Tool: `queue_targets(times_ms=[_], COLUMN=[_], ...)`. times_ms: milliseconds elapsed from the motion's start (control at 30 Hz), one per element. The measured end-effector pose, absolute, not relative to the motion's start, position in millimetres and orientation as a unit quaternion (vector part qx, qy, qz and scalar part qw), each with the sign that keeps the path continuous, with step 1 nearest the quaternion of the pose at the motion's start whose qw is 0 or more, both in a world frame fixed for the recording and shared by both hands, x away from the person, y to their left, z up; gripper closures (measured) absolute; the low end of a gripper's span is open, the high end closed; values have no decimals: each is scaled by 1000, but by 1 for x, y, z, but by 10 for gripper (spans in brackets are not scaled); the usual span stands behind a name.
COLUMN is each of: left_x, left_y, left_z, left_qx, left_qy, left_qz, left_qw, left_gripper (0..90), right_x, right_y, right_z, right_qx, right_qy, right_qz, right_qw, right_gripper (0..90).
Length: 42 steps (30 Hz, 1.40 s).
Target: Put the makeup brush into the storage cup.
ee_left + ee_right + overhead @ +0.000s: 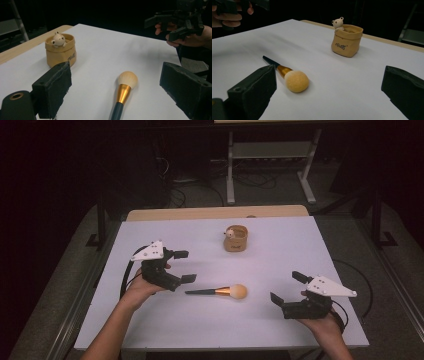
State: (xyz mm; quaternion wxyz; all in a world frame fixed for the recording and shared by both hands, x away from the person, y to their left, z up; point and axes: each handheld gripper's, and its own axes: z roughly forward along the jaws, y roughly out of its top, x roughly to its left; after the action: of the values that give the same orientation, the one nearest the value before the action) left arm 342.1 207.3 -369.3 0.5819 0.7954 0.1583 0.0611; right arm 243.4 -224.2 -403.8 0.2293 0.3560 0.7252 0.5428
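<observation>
A makeup brush [220, 292] [123, 93] [288, 76] with a dark handle, gold ferrule and tan round head lies flat on the white table [280, 250], head pointing right. Behind it stands a tan bag-shaped holder [236, 239] [60, 50] [347, 40] with a small bear figure on its rim. My left gripper [183, 266] [115, 82] hovers open just left of the brush's handle tip. Right of the brush head, my right gripper [287, 286] [329, 87] is open too, with nothing between its jaws.
A wooden strip [215, 212] runs along the table's far edge. Beyond it a metal frame stand [270, 165] and cables sit on the dark floor. In the left gripper view the other hand with its gripper [178, 23] shows at the upper right.
</observation>
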Motion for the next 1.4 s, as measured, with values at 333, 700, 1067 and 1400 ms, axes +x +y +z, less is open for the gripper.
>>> queue_targets(times_ms=[333, 700, 1067, 1400], left_x=[347, 353, 357, 360], left_y=[197, 183, 170, 164], left_z=[-372, -372, -373, -379], left_qx=[808, 825, 839, 860], left_qy=[144, 130, 118, 103], left_qz=[55, 50, 43, 21], left_qw=[569, 548, 529, 500], left_gripper=[99, 100, 101, 122], right_x=[243, 243, 243, 243], right_y=[-223, -222, -222, -222], right_z=[-404, -404, -403, -403], right_qx=[354, 355, 354, 355], right_qy=[726, 726, 726, 726], right_qz=[544, 543, 544, 544], right_qw=[228, 228, 227, 227], right_gripper=[0, 0, 0, 0])
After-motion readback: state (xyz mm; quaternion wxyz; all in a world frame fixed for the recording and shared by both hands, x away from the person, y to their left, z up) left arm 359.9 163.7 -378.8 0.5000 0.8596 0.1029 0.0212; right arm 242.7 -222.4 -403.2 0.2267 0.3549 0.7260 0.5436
